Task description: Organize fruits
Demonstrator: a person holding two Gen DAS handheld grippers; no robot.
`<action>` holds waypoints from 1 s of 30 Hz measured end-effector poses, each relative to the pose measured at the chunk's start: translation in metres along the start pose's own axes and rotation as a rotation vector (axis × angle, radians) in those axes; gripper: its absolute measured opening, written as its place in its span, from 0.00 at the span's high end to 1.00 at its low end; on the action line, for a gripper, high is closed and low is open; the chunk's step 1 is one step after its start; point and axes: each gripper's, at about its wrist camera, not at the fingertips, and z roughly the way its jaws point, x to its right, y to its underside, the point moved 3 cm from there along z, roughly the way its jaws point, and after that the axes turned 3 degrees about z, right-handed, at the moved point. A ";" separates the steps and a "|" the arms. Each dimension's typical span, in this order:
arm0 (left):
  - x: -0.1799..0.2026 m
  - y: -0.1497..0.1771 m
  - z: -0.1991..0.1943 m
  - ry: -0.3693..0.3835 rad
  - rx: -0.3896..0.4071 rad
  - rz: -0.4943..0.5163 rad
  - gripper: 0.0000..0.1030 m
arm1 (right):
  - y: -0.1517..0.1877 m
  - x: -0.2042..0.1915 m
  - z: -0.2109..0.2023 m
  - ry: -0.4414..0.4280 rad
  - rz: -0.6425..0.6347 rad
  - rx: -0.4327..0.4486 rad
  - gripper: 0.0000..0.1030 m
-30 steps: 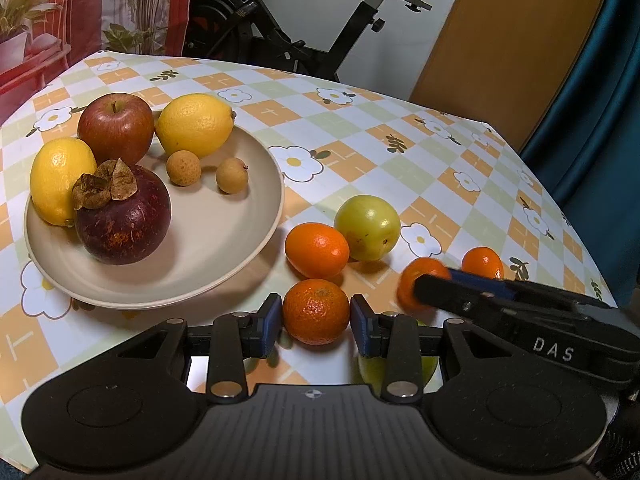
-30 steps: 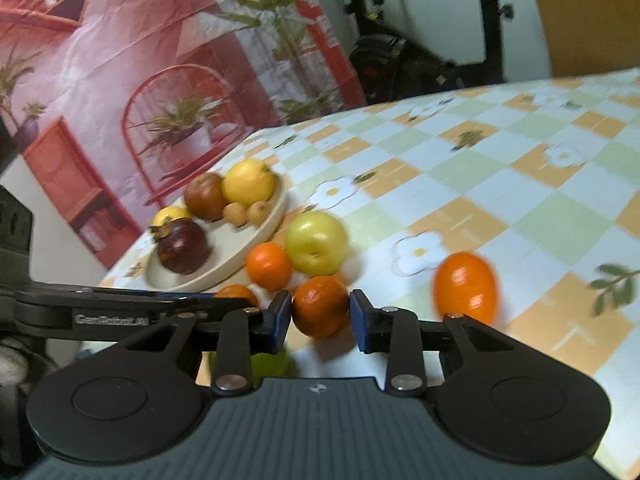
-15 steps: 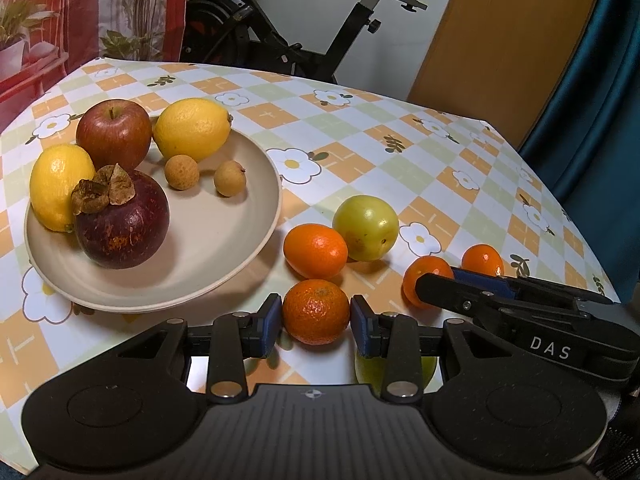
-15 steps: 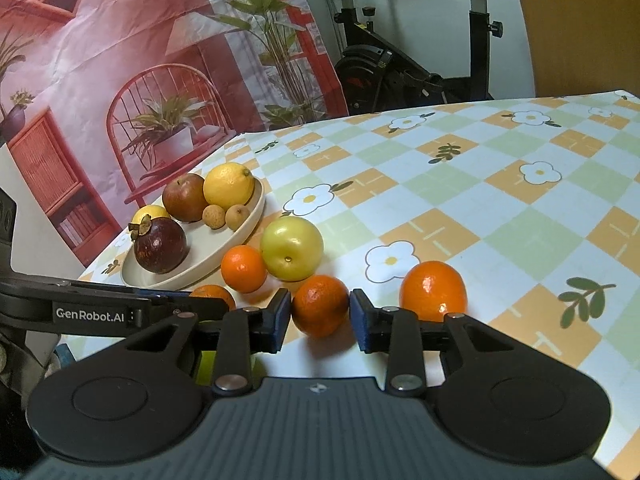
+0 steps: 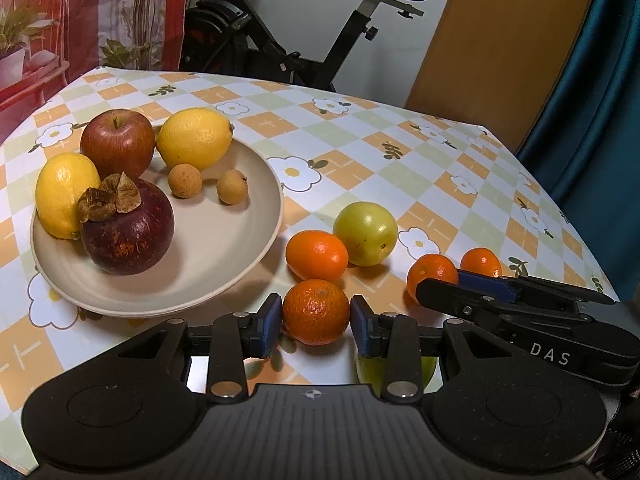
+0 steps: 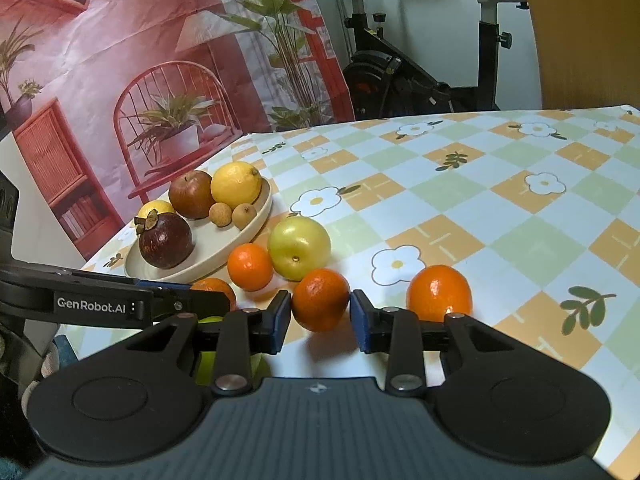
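Oranges (image 5: 316, 255) – four | lemons (image 5: 195, 137) – two | longans (image 5: 185, 180) – two

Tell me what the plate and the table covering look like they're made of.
Plate: beige with a matte, even surface and a thick rounded rim, so probably melamine or a fibre composite, possibly unglazed-looking ceramic.
Table covering: a printed check-and-flower pattern with a soft sheen and wipe-clean smoothness, lying flat over the edge, which suggests vinyl or oilcloth rather than woven fabric.
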 end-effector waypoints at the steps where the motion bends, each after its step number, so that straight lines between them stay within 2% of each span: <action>1: 0.000 0.000 -0.001 0.000 0.004 0.004 0.62 | 0.000 0.000 0.000 -0.002 0.000 0.002 0.66; 11: -0.005 -0.014 -0.023 -0.030 0.093 0.015 0.62 | -0.009 -0.002 -0.006 -0.022 0.001 0.029 0.66; 20: -0.036 -0.049 -0.039 -0.106 0.173 -0.030 0.62 | -0.045 -0.019 -0.001 -0.049 -0.058 0.056 0.66; 25: -0.066 -0.069 -0.040 -0.138 0.158 -0.095 0.62 | -0.069 -0.046 0.022 -0.093 -0.127 0.027 0.66; 30: -0.090 -0.078 -0.033 -0.171 0.109 -0.128 0.62 | -0.085 -0.079 0.065 -0.135 -0.217 -0.059 0.66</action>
